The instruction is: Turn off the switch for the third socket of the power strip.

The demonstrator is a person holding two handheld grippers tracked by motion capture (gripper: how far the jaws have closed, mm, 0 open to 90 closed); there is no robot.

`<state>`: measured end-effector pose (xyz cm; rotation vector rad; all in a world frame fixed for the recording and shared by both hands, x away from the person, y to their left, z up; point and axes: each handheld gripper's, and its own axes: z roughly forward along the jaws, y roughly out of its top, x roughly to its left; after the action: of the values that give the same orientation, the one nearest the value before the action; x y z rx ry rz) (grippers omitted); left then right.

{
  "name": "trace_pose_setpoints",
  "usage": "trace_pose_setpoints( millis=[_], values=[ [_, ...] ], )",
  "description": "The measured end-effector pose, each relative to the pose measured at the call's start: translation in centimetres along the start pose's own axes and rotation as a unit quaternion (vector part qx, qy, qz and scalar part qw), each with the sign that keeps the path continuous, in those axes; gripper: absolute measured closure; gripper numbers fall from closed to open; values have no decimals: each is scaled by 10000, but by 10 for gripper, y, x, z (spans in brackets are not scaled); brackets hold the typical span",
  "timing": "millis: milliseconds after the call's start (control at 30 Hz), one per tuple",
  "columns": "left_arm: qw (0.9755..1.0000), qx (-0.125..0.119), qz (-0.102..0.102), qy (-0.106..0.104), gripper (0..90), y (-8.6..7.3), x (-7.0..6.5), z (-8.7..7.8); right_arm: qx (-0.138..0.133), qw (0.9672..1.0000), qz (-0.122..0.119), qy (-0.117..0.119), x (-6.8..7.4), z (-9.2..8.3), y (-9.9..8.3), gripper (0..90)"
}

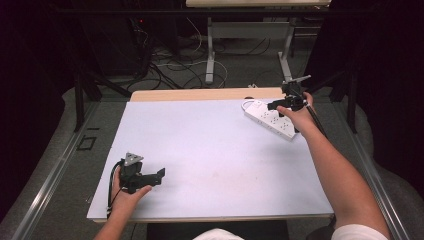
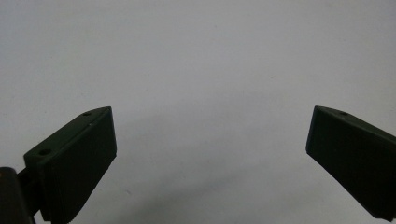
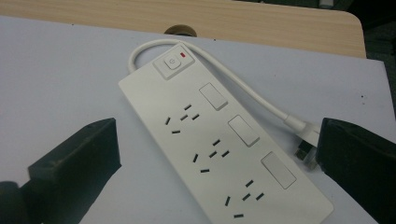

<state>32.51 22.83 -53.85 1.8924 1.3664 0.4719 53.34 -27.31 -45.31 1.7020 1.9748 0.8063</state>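
- White power strip (image 1: 269,119) lying flat at the far right of the pale grey mat (image 1: 210,150) in the high view, angled across its corner, close to the wooden table edge (image 1: 200,94).
- Hovering over the strip's near end, the right gripper (image 1: 280,104), jaws spread, though small and dark here, so probably clear of the casing.
- Resting low at the mat's near left corner, well apart from the strip: the left gripper (image 1: 159,176), held in the left hand (image 1: 126,192).
- Showing wide-parted jaws in the left gripper view (image 2: 210,140), gripping nothing, bare mat (image 2: 201,60) lying between them.
- Looking down on the strip (image 3: 219,144) in the right gripper view, jaws standing wide to either side of it (image 3: 217,163), pads not pressing it.
- Curling from the switch end round to the plug (image 3: 303,135) beside the right-hand jaw: the white cord (image 3: 243,88); glowing red by the switch (image 3: 173,62), a small lamp.
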Motion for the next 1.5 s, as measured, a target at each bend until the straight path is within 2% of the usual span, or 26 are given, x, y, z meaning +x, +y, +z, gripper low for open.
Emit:
trace_pose_setpoints(
  millis=[133,300,500,1067,1167,1500],
  values=[
    [10000,-4,-1,2,17,0,0,0,-72,9998,-155,47,3,-6,-1,0],
    [10000,-6,2,3,17,0,0,0,-126,9996,-203,139,10,-16,-3,0],
    [10000,-67,-14,21,17,0,0,0,-172,9988,-388,252,20,-30,-7,0],
    [10000,-51,18,23,17,0,0,-1,-390,9941,-905,462,59,-73,-29,16],
    [10000,-34,17,25,17,0,0,-1,-467,9931,-885,608,62,-78,-35,17],
    [10000,-52,9,25,17,0,-1,-1,-615,9908,-898,800,62,-87,-55,23]
  ],
)
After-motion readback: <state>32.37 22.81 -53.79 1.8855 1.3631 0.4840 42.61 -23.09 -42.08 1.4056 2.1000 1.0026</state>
